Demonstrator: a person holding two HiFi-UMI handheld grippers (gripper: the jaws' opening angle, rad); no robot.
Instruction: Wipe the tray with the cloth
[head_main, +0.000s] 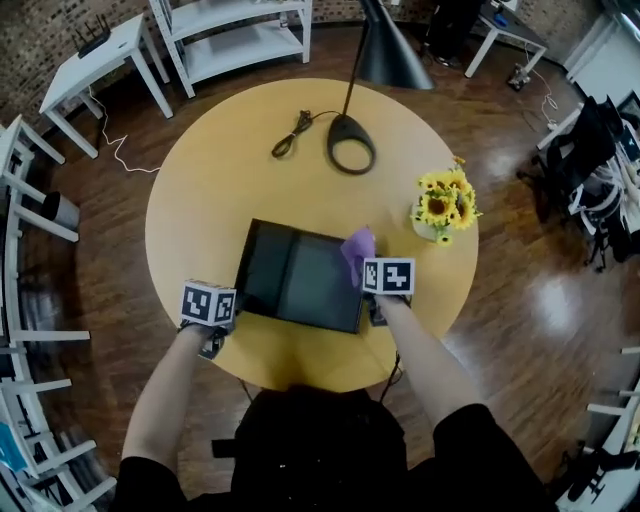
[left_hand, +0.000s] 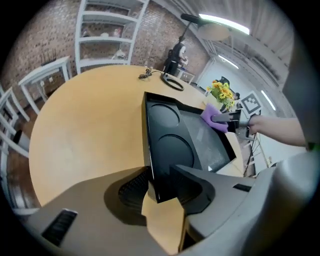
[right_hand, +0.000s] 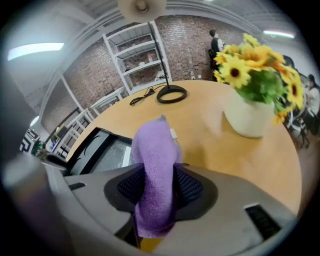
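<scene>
The tray (head_main: 300, 275) is black plastic, smooth, with a dull sheen. The cloth (right_hand: 155, 150) is purple, soft and nappy like terry. The desk (head_main: 220, 180) looks like pale wood, smooth and matt. At its three o'clock edge the vase (right_hand: 247, 117) looks like white glazed ceramic; at twelve o'clock the lamp base (head_main: 345, 130) is matt black. The floor (head_main: 520, 300) is dark, glossy wood. The right gripper (right_hand: 156, 175) has matt grey plastic fingers (right_hand: 235, 200) with dark ribbed pads.

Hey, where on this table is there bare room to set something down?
The widest bare patch of the table lies left of the tray, out to the rim. A narrower band runs between the tray's far edge and the lamp base and cord. Crowded: the right side, where the right gripper holds the cloth at the tray's edge, near the sunflower vase.
</scene>
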